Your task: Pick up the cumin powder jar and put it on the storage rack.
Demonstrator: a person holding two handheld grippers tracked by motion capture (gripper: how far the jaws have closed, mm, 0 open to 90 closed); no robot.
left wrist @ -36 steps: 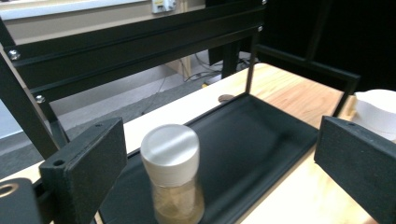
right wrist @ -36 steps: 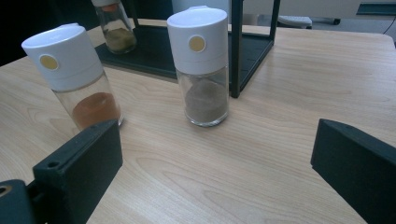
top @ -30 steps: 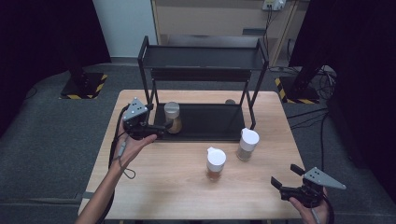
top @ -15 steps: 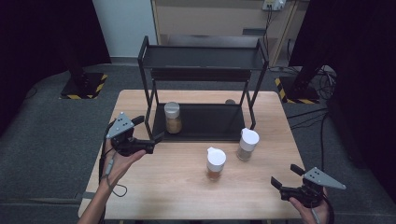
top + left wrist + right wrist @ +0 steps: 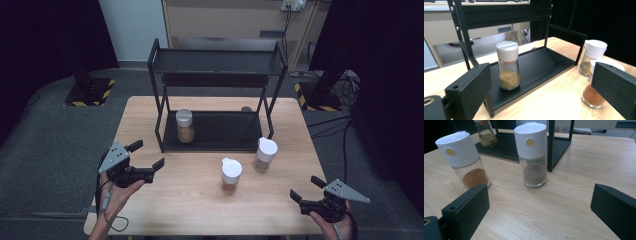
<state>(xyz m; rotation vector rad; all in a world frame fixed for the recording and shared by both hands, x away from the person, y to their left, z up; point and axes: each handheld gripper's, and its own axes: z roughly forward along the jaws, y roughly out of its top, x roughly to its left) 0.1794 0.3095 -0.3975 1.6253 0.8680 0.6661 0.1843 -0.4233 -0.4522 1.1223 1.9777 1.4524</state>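
Glass spice jars, one shelved, two waiting on the counter.
Left claw (image 5: 148, 159) and right claw (image 5: 306, 189) hang released; next, probably grasp the orange-filled jar (image 5: 231, 175).

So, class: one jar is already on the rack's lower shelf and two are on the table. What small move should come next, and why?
Probably move the right tool forward toward the grey-filled jar. Its jaws are open and hold nothing, and in the right gripper view that jar stands nearest, upright beside the rack's post. The left tool, also open, sits farther from both table jars.
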